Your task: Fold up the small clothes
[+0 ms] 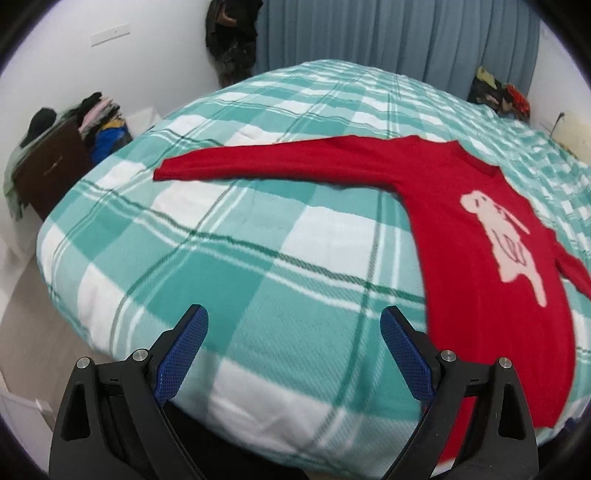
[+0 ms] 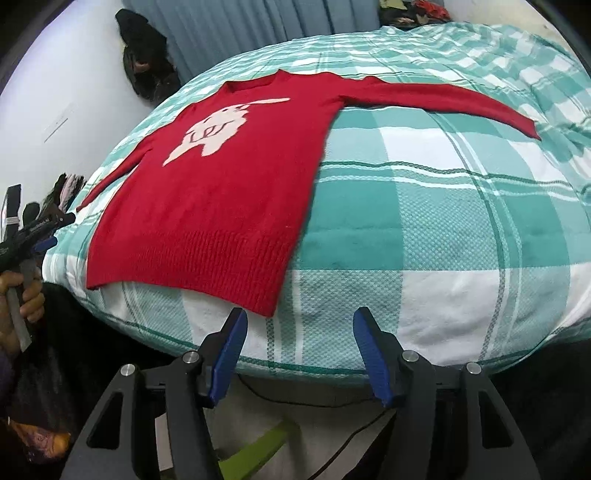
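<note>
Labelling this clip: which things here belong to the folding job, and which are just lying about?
Job:
red sweater
left claw
right claw
plaid bed cover

Lying about:
clothes pile
dark hanging garment
blue curtain

The sweater (image 2: 221, 192) ahead of my right gripper (image 2: 299, 332) is bright red, with a pale pink animal figure (image 2: 218, 129) on the chest. Under it the bed cover (image 1: 229, 258) is a check of teal and white squares with thin dark green lines. The pads (image 1: 192, 347) on my left gripper (image 1: 293, 328) are dark blue and its frame is black. Far ahead hangs a grey-blue curtain (image 1: 388, 33).
</note>
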Tool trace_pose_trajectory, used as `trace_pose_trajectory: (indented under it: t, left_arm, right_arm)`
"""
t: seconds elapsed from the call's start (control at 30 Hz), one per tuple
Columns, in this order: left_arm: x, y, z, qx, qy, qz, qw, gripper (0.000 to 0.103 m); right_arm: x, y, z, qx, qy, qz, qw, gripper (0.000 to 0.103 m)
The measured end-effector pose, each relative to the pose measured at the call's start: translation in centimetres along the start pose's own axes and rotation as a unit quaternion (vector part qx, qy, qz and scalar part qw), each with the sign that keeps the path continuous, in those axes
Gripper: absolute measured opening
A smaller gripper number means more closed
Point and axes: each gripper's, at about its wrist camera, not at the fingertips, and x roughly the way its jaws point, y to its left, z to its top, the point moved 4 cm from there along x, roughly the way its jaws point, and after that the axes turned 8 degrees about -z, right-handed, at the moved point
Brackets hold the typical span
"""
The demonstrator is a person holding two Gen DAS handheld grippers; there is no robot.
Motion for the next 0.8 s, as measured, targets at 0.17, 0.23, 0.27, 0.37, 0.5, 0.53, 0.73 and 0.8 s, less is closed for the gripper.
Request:
trace_pose_trajectory:
  t: [0.17,0.23,0.27,0.37,0.5,0.53,0.73,0.8]
  left_arm:
    - [2.8,1.3,-1.4,-0.027,0.042,0.01,0.9987,0.095]
    - [2.8,1.5,-1.5,-0.037,0.04,0.002,0.9985,0.095]
    - [2.6,1.4,-1.5,-0.036,0.035,0.001,0.9987,0.095]
    - [2.5,1.2,-1.5,-0.031,0.031,-0.002,0.999,0.095]
    - [2.6,1.2,-1.3,-0.035,0.029,-0.003,0.999,0.096]
    - [2.8,1.2,-1.3,-0.036,0.03,-0.001,0.9989,0.096]
    - [3.4,0.5,-1.4,-0.012,0.036,0.022,0.999,0.098]
    - [3.4,0.4,-1.5,-0.007,0.036,0.025,0.999,0.098]
  right_arm:
    - [-0.3,-0.5,0.3,0.017,-0.016,0.002,1.0,0.06]
    - [-0.5,-0.7,0.5,0.021,-0.024,0.002,0.999,0.06]
    - [-0.5,-0.7,0.7,0.024,-0.028,0.003,0.999,0.06]
    - [-0.9,-1.0,1.2,0.033,-0.039,0.01,0.999,0.06]
    - [-1.5,-2.6,3.4,0.06,-0.061,0.026,0.996,0.06]
    - [-1.5,-3.2,4.2,0.061,-0.064,0.022,0.996,0.06]
    - [-1.0,-10.2,12.4,0.136,-0.115,0.035,0.983,0.06]
    - [-0.3,-13.8,14.3,0.185,-0.124,0.037,0.974,0.06]
